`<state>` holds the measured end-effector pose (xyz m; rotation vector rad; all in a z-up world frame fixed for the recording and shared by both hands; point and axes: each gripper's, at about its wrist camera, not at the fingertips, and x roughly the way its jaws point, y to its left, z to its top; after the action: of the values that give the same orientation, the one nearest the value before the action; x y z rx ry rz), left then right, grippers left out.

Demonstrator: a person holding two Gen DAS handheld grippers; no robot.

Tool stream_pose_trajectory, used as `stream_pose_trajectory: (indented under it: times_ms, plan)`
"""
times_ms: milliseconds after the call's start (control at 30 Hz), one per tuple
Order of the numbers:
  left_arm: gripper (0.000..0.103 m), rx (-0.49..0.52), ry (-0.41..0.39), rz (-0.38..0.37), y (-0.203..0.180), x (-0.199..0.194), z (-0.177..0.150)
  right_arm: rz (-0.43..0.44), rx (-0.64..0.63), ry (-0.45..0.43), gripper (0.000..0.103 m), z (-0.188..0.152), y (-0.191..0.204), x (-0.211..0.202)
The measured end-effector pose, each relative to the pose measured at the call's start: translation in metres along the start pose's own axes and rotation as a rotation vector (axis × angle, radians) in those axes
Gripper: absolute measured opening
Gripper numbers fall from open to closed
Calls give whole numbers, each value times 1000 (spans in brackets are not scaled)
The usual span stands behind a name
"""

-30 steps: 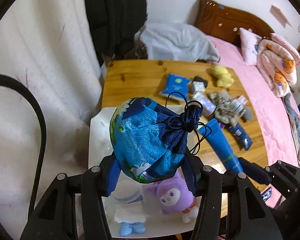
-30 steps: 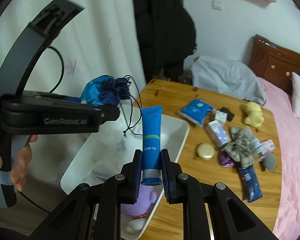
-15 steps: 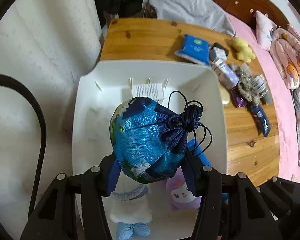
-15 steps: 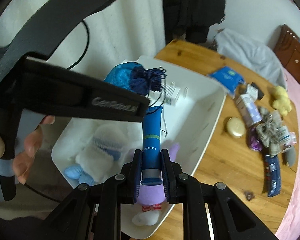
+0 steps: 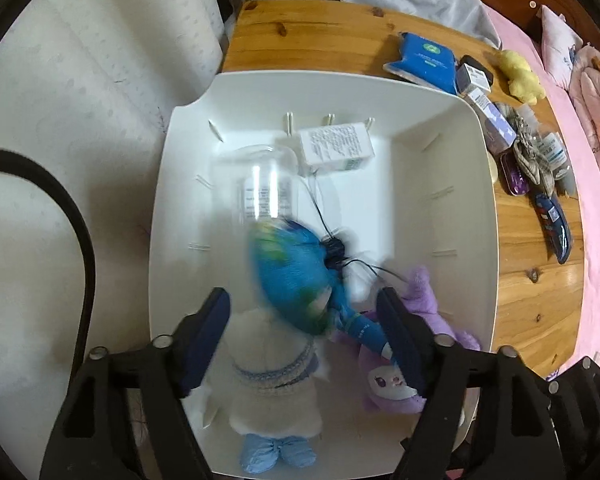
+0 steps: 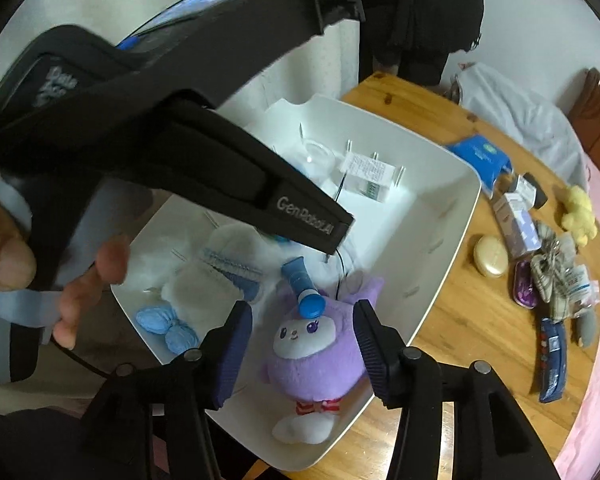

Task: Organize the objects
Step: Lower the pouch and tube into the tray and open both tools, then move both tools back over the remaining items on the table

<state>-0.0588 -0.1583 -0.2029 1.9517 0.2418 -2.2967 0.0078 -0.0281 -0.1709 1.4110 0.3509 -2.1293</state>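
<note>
Wooden table (image 5: 536,280) beside a pink bed carries a white bin (image 5: 476,184) and, to the bin's right, a loose row of small things: a blue packet (image 5: 422,60), a yellow plush (image 5: 518,76) and a round soap (image 6: 491,256) among them. Both grippers hang over the bin with their fingers spread wide and nothing between them. Below the left gripper (image 5: 304,312), a blue drawstring pouch (image 5: 296,276), blurred, lies in the bin between a white plush (image 5: 276,376) and a purple plush (image 6: 316,344). Below the right gripper (image 6: 302,326), a blue tube (image 6: 302,284) lies tilted, its cap end on the purple plush's head. A white box (image 5: 336,146) lies by the bin's far wall. A person's hand (image 6: 80,276) holds the left gripper's handle.
</note>
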Motion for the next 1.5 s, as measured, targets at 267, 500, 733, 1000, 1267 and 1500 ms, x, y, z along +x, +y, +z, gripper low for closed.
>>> stream_pose_trajectory:
  times_ms: [267, 500, 733, 1000, 1267, 1500]
  plan:
    - [80, -1, -38, -14, -5, -17, 0, -26, 1, -25, 54, -6, -2, -13]
    - [80, 21, -62, -30, -21, -34, 0, -65, 4, -57, 54, -11, -11, -31]
    - [80, 39, -108, -62, -37, -57, 2, -118, 14, -89, 54, -20, -21, -52]
    - [80, 79, -170, -93, -64, -85, 6, -177, 66, -127, 54, -34, -50, -80]
    - [80, 182, -236, -128, -115, -116, 14, -253, 140, -179, 54, -55, -86, -113]
    - [81, 296, -284, -158, -168, -139, 21, -295, 220, -232, 54, -71, -121, -144]
